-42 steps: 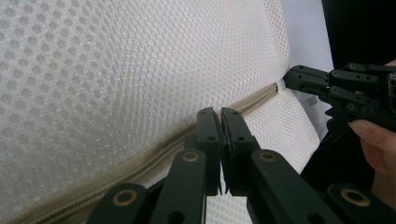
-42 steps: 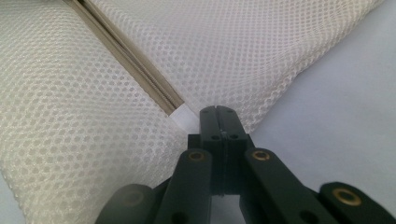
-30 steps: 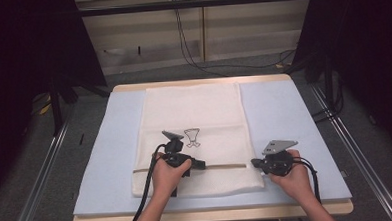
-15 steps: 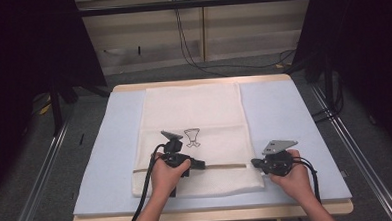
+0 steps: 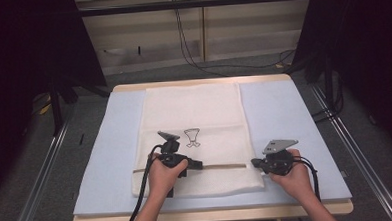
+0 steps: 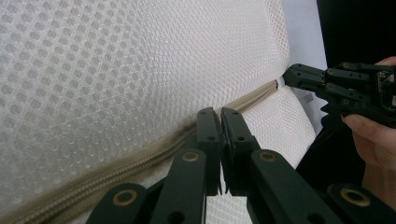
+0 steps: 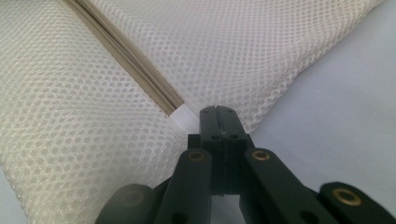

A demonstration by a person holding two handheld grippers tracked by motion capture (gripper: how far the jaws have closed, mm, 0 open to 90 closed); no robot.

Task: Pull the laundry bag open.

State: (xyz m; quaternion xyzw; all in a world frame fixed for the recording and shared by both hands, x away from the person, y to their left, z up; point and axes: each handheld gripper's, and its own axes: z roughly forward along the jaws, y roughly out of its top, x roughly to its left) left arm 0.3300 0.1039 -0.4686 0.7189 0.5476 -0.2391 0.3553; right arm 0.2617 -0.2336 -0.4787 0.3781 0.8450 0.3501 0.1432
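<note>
In the left gripper view, the left gripper (image 6: 220,116) has its two black jaws pressed together over the beige zipper (image 6: 140,156) of a white mesh laundry bag (image 6: 116,70); whether a zipper pull is pinched between them cannot be told, since the tips cover that spot. In the right gripper view, the right gripper (image 7: 218,114) also has its jaws squeezed together, at the edge of the bag just beside the small white tab (image 7: 183,115) that ends the zipper line, and they seem to nip the mesh hem there. From the high view, the left gripper (image 5: 195,164) sits on the zipper about midway across the bag, held by the person's left hand (image 5: 164,174), while the right gripper (image 5: 256,163) meets the bag's right edge at the same seam, held by the right hand (image 5: 292,174). The mesh laundry bag (image 5: 191,110) lies flat in the middle of a pale blue mat (image 5: 279,107), its zipper running across the near part, with a small dark printed mark (image 5: 192,137) just beyond it. The mat covers a wooden table (image 5: 208,216), and cables (image 5: 188,41) trail over the grey floor behind it.
</note>
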